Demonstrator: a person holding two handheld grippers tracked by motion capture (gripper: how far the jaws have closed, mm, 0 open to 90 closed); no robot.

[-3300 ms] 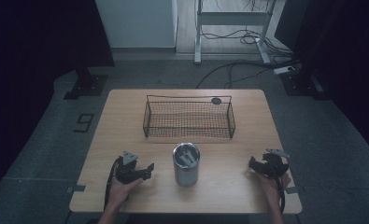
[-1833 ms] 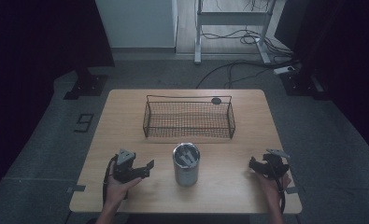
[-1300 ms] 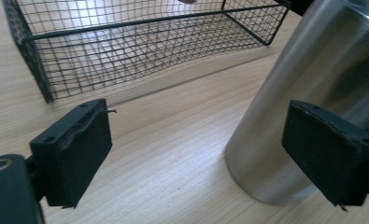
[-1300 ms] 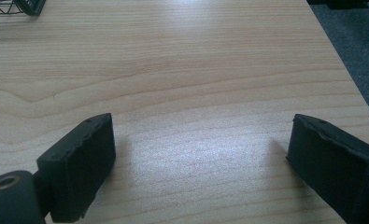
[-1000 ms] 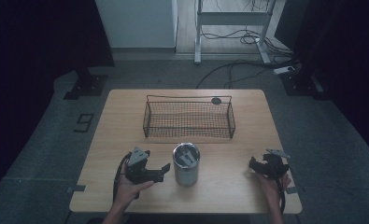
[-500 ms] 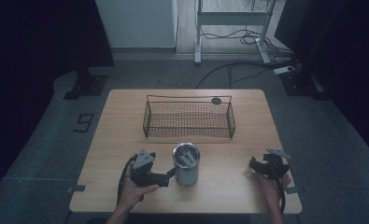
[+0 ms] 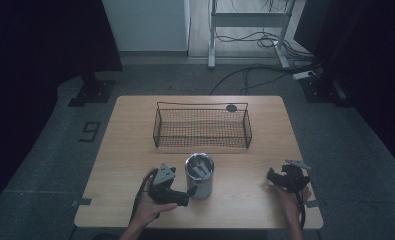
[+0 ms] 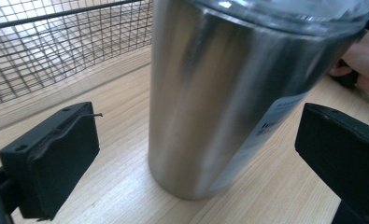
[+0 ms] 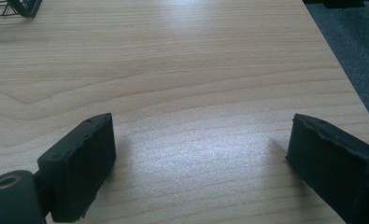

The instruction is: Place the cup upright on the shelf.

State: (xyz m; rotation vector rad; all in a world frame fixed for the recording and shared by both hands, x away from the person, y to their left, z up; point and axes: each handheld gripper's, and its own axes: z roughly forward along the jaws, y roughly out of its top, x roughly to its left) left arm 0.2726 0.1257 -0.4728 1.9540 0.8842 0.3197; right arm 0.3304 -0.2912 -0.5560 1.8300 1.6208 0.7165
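Note:
A stainless steel tumbler [image 7: 200, 175] with a clear lid stands upright at the table's front middle. In the left gripper view the tumbler [image 8: 229, 102] looms close, a label on its lower side. My left gripper [image 7: 186, 192] lies level just left of it, pointing at it. Its jaws have just been opening, and the left gripper [image 8: 196, 156] is open wide with the tumbler's base between the pads [image 8: 51, 158], neither pad touching it. My right gripper [image 7: 272, 176] rests at the front right, apart from the tumbler. The right gripper [image 9: 205, 168] is open over bare wood.
A black wire basket [image 7: 202, 127] sits behind the tumbler at mid-table, and its mesh [image 8: 42, 51] shows beyond the left jaw. A small dark disc [image 7: 231, 107] lies behind the basket. The wooden table [image 7: 130, 145] has bare room on both sides; the floor drops off past its edges.
My left hand has slid right across the table toward the tumbler, bringing its jaws up to the tumbler's side. The right hand and the tumbler have stayed put.

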